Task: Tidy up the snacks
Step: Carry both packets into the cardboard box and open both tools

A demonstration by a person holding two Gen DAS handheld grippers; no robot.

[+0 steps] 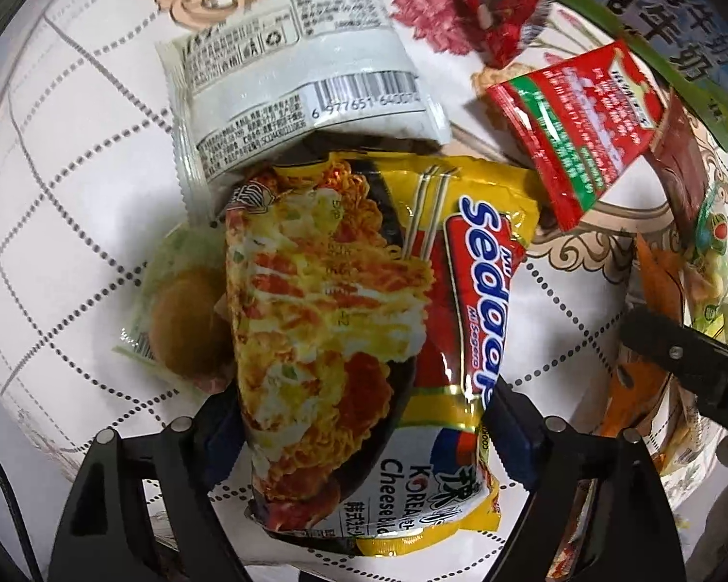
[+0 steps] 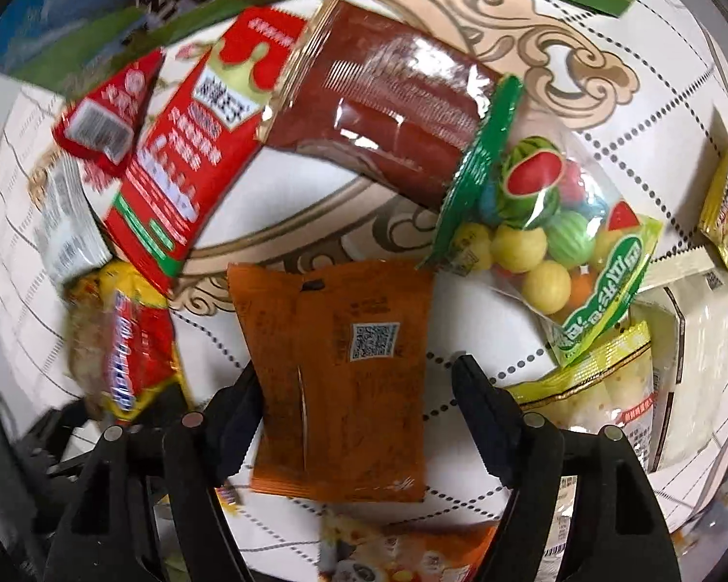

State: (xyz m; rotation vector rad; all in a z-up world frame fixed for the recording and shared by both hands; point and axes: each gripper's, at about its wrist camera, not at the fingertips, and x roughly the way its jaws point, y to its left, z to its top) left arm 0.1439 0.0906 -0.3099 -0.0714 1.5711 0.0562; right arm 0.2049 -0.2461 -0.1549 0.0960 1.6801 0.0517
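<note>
Instant noodle packet (image 1: 364, 339): yellow and red film pouch, lying on the patterned counter (image 1: 73, 194) amid other snacks. The left hand-held gripper (image 1: 364, 436) is clenched on its lower half, one pad at each long edge. Judged light, with a crinkly, slippery wrapper over a brittle noodle block; the hold belongs across the width where the block stiffens the pack, since a hard squeeze could crack the contents. Long axis runs straight away from the gripper; the printed title reads sideways, its top end pointing far from the camera.

Adjacent, left view: a white wrapped bun packet (image 1: 291, 82), label side up, its near edge tucked under the noodle packet's far end; a clear pack showing a round cake (image 1: 184, 320) just beside the noodle packet's left edge.

Orange sachet (image 2: 339, 378): flat foil pouch, back seam and code square facing up, on the counter between the fingers of the right hand-held gripper (image 2: 354, 412). That gripper is spread wide; one finger looks close to the sachet's left edge, though contact cannot be told, and the other stands clear of the right edge. Judged very light, thin and limp; best taken across its short width near the middle. Long axis runs away from the gripper.

Beyond it: a red sachet (image 2: 179, 155), a brown wrapped bar (image 2: 378, 106), and a clear bag of fruit-ball candies (image 2: 543, 223).
</note>
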